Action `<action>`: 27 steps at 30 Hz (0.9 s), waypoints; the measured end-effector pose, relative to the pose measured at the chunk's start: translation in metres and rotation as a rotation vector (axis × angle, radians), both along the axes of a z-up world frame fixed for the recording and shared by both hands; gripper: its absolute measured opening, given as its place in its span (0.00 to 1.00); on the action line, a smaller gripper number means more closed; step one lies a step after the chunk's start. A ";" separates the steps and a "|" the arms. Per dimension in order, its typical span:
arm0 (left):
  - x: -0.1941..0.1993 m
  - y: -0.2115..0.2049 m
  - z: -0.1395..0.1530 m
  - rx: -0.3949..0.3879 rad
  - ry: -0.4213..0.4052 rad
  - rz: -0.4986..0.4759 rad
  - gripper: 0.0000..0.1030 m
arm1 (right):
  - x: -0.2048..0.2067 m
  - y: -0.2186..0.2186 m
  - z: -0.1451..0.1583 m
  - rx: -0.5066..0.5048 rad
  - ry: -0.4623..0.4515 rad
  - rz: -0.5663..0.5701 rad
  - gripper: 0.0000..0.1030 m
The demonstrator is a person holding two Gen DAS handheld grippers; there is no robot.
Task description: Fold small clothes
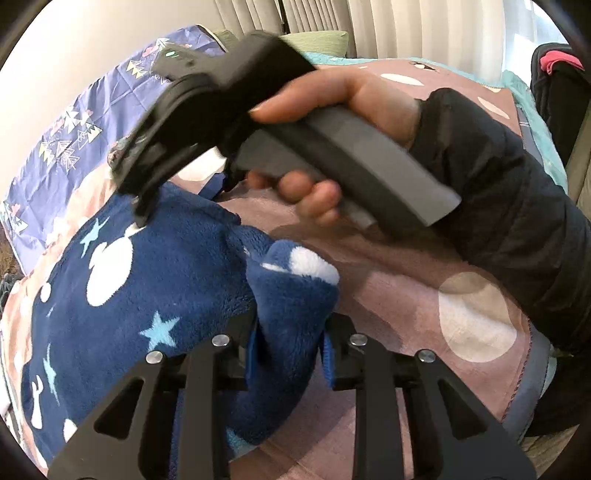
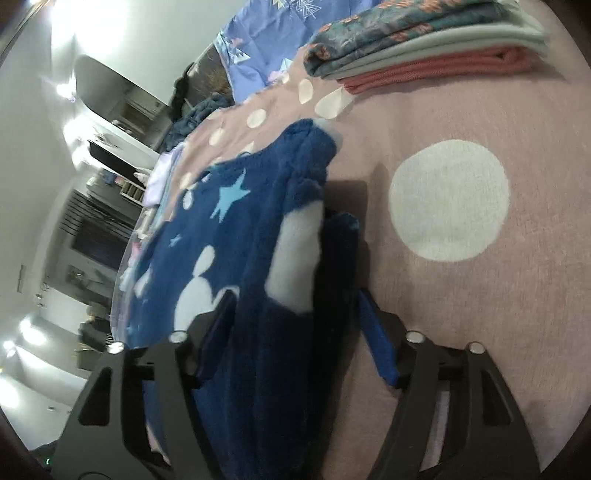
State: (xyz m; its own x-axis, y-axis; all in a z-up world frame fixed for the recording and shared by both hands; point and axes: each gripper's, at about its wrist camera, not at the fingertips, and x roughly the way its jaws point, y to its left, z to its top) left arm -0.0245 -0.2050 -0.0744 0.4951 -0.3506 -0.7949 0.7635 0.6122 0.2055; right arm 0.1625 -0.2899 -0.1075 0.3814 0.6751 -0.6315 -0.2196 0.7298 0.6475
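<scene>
Dotted pink bedspread (image 2: pixel 461 332) carries a navy fleece garment (image 1: pixel 166 280) (star-printed), gripped by both left tongs (image 1: pixel 290 354) and right tongs (image 2: pixel 295 332).

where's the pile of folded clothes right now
In the right wrist view, the folded stack sits at the top right on the pink dotted blanket, beyond the navy star fleece garment, apart from it.

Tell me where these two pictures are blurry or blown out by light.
Left wrist view: the right tongs and the hand holding them are smeared by motion, while the blue fleece garment looks fairly sharp. Right wrist view: ceiling lights flare white at upper left, the fleece near the lens is soft, and the folded stack bends with the fisheye.
</scene>
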 end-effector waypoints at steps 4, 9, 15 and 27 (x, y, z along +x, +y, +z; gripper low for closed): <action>-0.002 -0.003 -0.004 -0.001 -0.002 -0.026 0.25 | 0.025 -0.006 -0.009 0.117 0.048 -0.095 0.18; 0.002 -0.001 -0.007 -0.035 0.014 -0.029 0.25 | -0.003 0.002 0.044 0.053 -0.190 -0.082 0.17; 0.002 -0.004 -0.015 -0.042 0.029 -0.048 0.25 | 0.027 -0.021 -0.020 0.138 -0.027 -0.114 0.20; -0.006 -0.018 -0.003 -0.034 -0.082 -0.059 0.36 | 0.020 -0.015 -0.014 0.087 -0.085 -0.099 0.32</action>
State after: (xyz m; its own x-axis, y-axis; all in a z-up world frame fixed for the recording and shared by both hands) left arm -0.0304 -0.2226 -0.0775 0.5357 -0.4068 -0.7400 0.7798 0.5745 0.2487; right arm 0.1825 -0.3044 -0.1214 0.4985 0.6821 -0.5350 -0.2056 0.6925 0.6915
